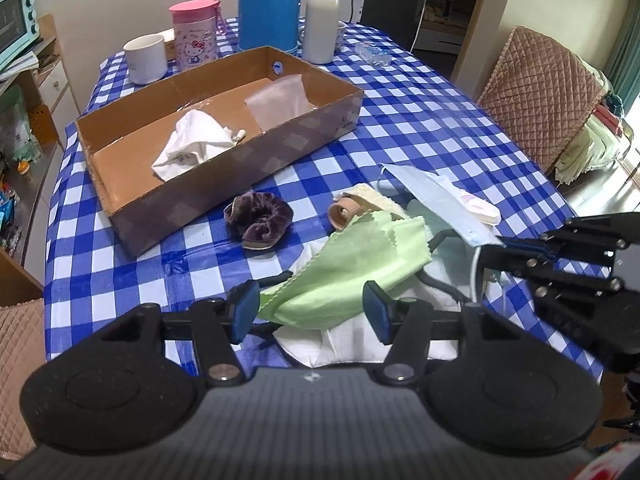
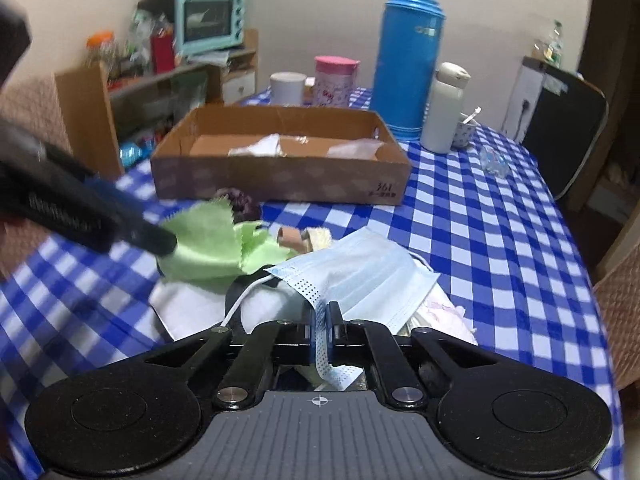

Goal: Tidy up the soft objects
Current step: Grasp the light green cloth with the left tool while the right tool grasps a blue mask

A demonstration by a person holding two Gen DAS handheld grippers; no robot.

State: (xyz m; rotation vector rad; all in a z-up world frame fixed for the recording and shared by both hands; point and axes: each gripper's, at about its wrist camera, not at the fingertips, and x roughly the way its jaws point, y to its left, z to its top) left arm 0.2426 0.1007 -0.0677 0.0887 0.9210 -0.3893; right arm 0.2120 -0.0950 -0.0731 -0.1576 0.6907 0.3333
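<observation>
A pile of soft things lies on the checked table. My left gripper (image 1: 310, 306) is open, its jaws either side of a green cloth (image 1: 352, 264) that lies on white fabric (image 1: 360, 340). My right gripper (image 2: 320, 320) is shut on the edge of a light blue face mask (image 2: 360, 276), also in the left wrist view (image 1: 436, 200). A purple velvet scrunchie (image 1: 260, 220) and a beige roll (image 1: 340, 214) lie beside the pile. The cardboard box (image 1: 248, 168) holds a white cloth (image 1: 192, 148) and a clear pouch (image 1: 280, 100).
Behind the box stand a blue thermos (image 2: 410, 60), a white bottle (image 2: 444, 108), a pink cup (image 1: 194, 34) and a white mug (image 1: 146, 58). Quilted chairs (image 1: 536, 92) flank the table. A shelf with a teal oven (image 2: 208, 20) is at left.
</observation>
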